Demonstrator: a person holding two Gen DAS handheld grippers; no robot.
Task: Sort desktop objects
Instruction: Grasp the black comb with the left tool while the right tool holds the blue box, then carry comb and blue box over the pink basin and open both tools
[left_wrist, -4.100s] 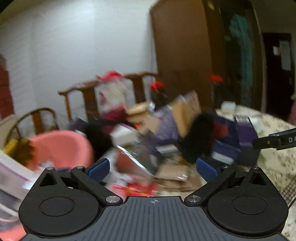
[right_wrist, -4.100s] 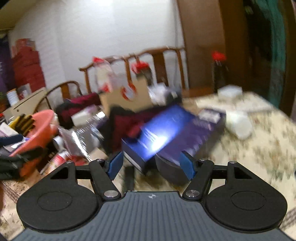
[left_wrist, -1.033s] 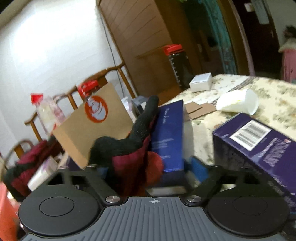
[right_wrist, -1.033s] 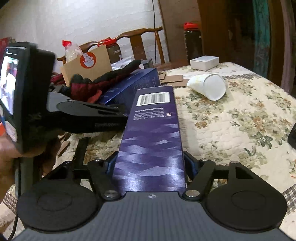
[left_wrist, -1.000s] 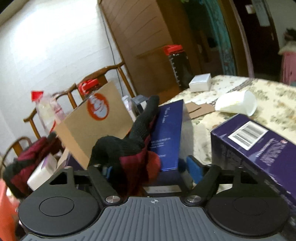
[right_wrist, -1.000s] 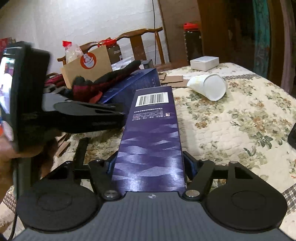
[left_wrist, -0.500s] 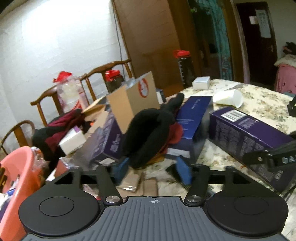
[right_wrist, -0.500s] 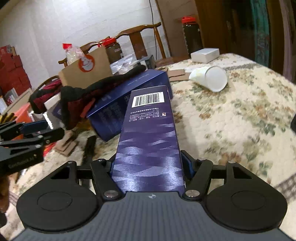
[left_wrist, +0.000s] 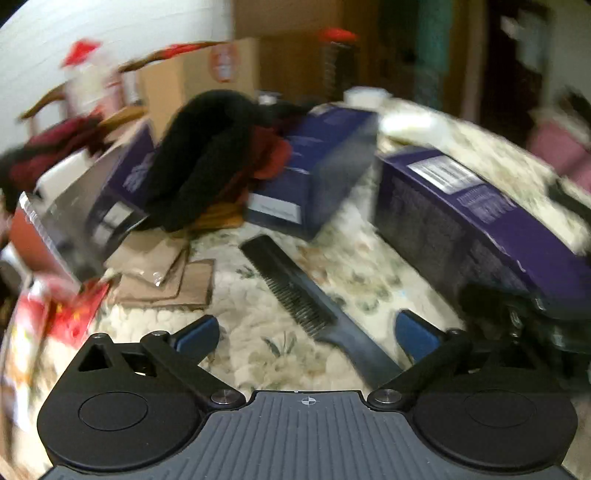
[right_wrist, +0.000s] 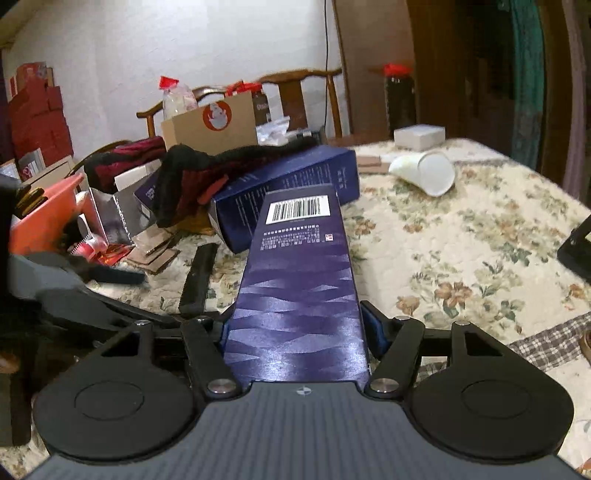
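Right wrist view: the right gripper (right_wrist: 297, 332) has its fingers clamped on the near end of a long purple cardboard box (right_wrist: 299, 273) lying on the floral-cloth counter (right_wrist: 461, 258). It looks light and stiff but glossy, so grip the flat sides. The left gripper (left_wrist: 306, 334), fingers wide apart and empty, hovers over a thin, rigid black plastic comb (left_wrist: 306, 295); pinching its spine seems best.
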